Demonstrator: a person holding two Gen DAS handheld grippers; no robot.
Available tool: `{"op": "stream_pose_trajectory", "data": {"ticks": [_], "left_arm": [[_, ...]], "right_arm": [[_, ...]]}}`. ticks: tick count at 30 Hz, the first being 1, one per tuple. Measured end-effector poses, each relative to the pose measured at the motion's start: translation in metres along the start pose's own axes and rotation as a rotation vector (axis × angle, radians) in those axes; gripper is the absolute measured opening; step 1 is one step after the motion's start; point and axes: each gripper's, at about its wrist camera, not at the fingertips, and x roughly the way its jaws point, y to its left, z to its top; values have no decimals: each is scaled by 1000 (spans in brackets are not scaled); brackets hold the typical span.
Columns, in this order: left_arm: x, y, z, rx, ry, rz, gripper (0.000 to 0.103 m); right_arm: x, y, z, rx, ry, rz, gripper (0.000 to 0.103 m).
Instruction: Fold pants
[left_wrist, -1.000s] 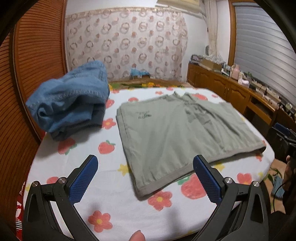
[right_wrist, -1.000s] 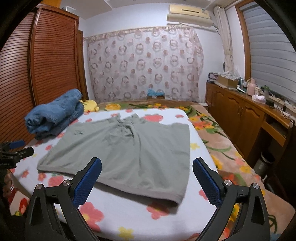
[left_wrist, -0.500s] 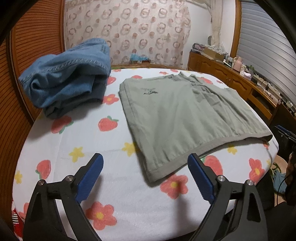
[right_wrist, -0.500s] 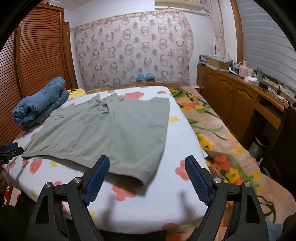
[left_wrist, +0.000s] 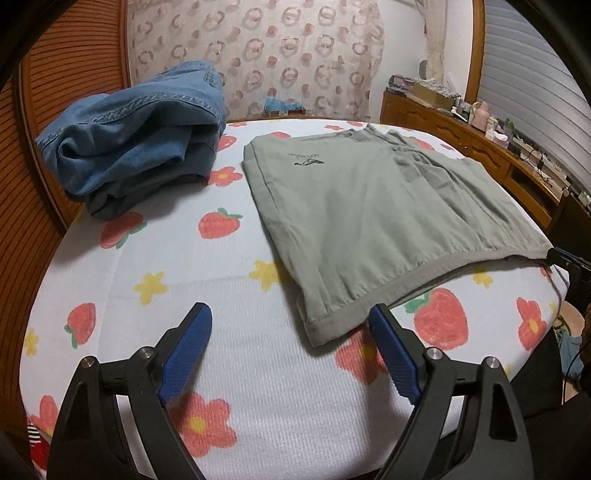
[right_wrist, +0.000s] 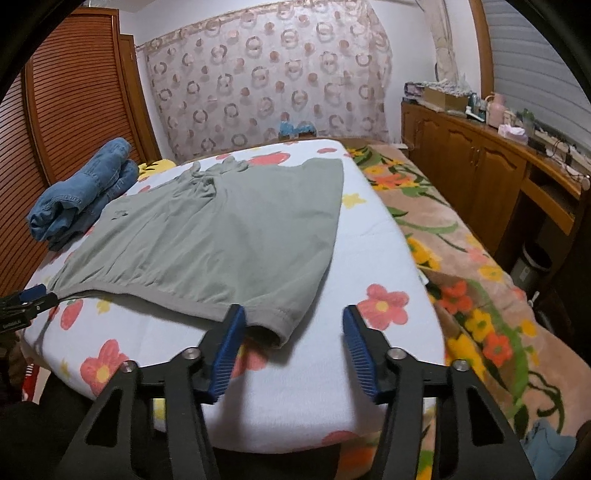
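Right gripper (right_wrist: 293, 321) astride pants (right_wrist: 221, 236) corner

The pants (left_wrist: 373, 221) are a plain sage green with a small dark logo, lying on a white bed sheet (left_wrist: 236, 266) printed with red strawberries and red and yellow flowers. Beside them the jeans (left_wrist: 136, 133) are faded blue denim. The curtain (right_wrist: 269, 77) carries pinkish-brown rings, and the tongs (right_wrist: 293, 325) have blue pads on black arms.

Likely a home bedroom: bed (right_wrist: 369, 236), curtain (right_wrist: 269, 81), wooden cabinets (right_wrist: 480, 173).
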Motion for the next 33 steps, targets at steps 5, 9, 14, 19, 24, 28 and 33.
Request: {"op": "stream_pose_trajectory", "data": {"ticks": [5,9,14,19,24,28,33], "left_arm": [[1,-1,1,5,0,5,88],[0,-2,2,-2,-8,-19,76],[-5,-1,0,-7,-17,-67,52],[-7,-1,0,-27,-6,-136,22],[-11,-9,1,1,-6,-146,10],[-23,-12,3,13,-23,-163,7],[-39,-10,6,14,-36,-191,7]], "right_arm": [[4,-13,2,-19,7,28,16],[-1,-21,5,-25,-6,32,13],[-5,-26,1,-32,-9,33,12],[-1,-22,3,-32,-1,32,12],[-7,-14,18,-43,-20,29,11],[-11,-12,17,-45,-33,32,10],[-15,-11,16,-52,-36,34,9]]}}
